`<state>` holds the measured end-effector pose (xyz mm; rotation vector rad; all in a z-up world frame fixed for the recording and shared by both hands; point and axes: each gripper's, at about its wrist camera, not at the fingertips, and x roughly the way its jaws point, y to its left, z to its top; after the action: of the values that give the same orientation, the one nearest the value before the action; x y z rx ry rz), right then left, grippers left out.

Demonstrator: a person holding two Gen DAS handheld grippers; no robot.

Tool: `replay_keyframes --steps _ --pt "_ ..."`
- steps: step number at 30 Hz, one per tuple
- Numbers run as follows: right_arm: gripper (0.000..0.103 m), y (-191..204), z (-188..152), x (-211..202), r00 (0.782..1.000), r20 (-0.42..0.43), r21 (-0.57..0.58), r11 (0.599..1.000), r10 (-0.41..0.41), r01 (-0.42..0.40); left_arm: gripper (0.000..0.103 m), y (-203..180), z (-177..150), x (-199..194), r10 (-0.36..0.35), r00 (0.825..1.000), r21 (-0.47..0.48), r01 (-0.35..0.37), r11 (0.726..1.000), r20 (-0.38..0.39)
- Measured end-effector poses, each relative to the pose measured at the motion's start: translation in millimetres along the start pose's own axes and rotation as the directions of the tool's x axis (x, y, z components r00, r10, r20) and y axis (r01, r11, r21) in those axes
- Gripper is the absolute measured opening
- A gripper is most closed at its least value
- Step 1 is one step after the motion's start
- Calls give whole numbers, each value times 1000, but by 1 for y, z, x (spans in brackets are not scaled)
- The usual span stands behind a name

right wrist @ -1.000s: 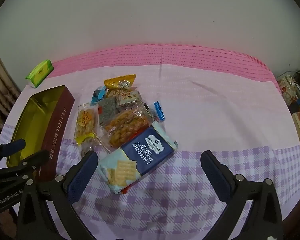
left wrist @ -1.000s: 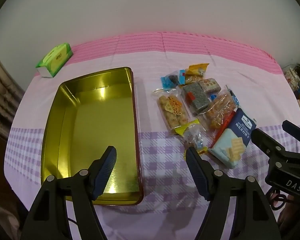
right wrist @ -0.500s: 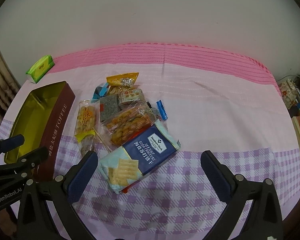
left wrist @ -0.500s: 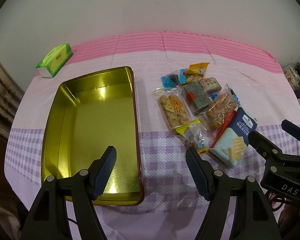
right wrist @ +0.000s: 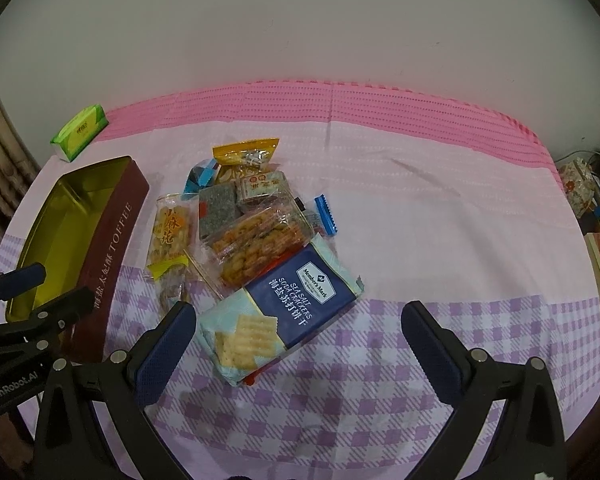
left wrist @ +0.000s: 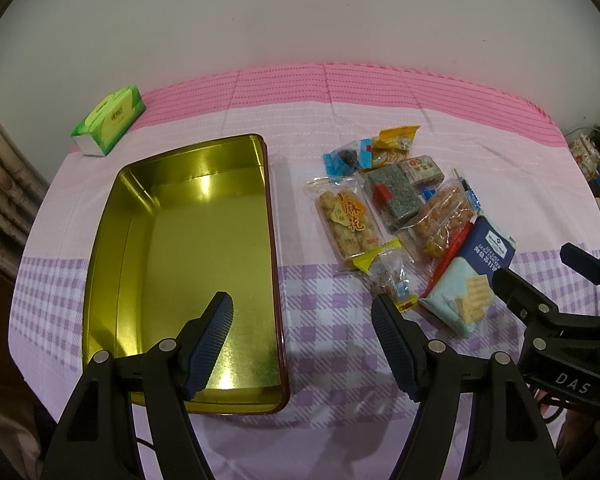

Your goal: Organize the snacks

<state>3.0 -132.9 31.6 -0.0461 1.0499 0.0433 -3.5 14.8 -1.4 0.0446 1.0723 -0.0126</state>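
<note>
Tin (left wrist: 188, 248) – polished gold metal inside, glossy. Snack wrappers (right wrist: 256, 240) – clear, shiny plastic film. Tablecloth (right wrist: 440, 240) – matt woven cloth. Gripper pads (left wrist: 214, 340) – ribbed, matt.

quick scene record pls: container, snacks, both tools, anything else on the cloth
container: open gold tin, nothing inside, left of the snacks
snacks: pile of packets on the cloth; soda cracker pack nearest, twisted-dough packet, sesame bar
left tool: open, holding nothing, over the tin's right edge
right tool: open, holding nothing, cracker pack between its fingers' line
other: green tissue pack at far left
</note>
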Motion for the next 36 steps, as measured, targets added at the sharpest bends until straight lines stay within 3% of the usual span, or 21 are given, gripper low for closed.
replay_keyframes --steps 31,36 --pt "98 2 -1 6 1000 -26 3 1000 1 -1 72 5 6 -2 -7 1000 -23 7 1000 16" --pt "92 2 0 9 999 -43 11 1000 15 -15 72 6 6 -2 -7 1000 -26 7 1000 17"
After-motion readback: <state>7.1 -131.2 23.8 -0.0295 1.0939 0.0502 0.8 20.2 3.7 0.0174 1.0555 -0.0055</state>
